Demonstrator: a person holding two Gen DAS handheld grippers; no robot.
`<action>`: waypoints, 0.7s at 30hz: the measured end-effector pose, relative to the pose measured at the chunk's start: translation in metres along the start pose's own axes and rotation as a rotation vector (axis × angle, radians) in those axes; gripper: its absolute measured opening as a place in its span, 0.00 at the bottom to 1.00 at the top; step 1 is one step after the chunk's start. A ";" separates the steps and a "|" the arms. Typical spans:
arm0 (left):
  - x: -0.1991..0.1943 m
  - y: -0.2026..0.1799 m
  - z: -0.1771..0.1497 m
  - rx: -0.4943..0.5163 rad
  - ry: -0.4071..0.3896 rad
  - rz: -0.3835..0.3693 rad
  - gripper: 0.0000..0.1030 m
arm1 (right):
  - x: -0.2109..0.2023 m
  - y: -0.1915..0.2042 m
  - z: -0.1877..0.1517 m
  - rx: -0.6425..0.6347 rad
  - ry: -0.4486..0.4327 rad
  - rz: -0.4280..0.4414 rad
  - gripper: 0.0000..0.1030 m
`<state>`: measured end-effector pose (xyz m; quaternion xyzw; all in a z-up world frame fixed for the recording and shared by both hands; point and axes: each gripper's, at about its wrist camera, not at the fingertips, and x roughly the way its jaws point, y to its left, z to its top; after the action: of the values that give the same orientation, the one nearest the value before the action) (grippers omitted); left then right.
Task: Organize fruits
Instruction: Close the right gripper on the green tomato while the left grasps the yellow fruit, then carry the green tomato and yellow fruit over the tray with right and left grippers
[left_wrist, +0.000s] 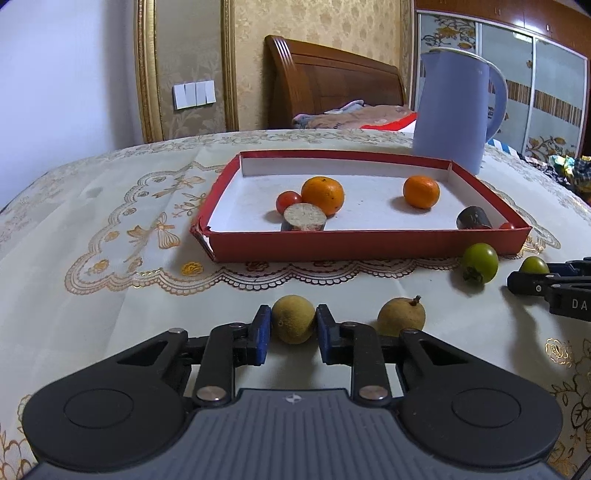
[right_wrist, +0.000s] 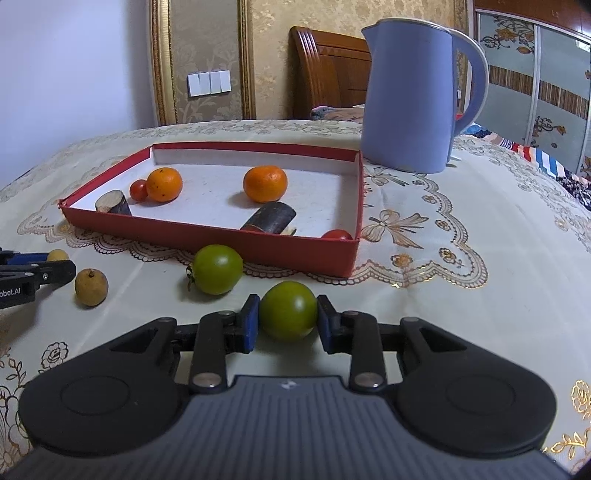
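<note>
Glossy plastic kettle (right_wrist: 406, 96), matt cardboard tray (right_wrist: 207, 236)

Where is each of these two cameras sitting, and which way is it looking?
Left wrist: on the left gripper, looking forward past its jaws shut on a longan.
Right wrist: on the right gripper, looking forward past its jaws shut on a green tomato.
Shared: red tray, blue kettle.

Two oranges (left_wrist: 322, 195), cherry tomatoes (left_wrist: 288, 201) and cane pieces (left_wrist: 304, 218) lie inside the red tray (left_wrist: 354, 247); two green tomatoes (right_wrist: 218, 268) and two longans (left_wrist: 400, 316) sit before its near wall.
</note>
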<state>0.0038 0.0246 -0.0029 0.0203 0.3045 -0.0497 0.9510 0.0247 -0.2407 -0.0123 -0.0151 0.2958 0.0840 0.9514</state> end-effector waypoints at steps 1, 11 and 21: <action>0.000 0.000 0.000 0.002 -0.001 0.002 0.24 | 0.000 0.000 0.000 0.001 -0.001 -0.001 0.29; -0.002 0.005 0.000 -0.043 -0.007 0.033 0.25 | -0.015 -0.009 -0.001 0.054 -0.086 -0.032 0.29; -0.006 -0.002 0.008 -0.038 -0.027 0.027 0.25 | -0.019 -0.007 0.004 0.063 -0.124 -0.039 0.29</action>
<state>0.0034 0.0228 0.0071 0.0057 0.2924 -0.0312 0.9558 0.0123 -0.2505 0.0014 0.0143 0.2383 0.0567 0.9694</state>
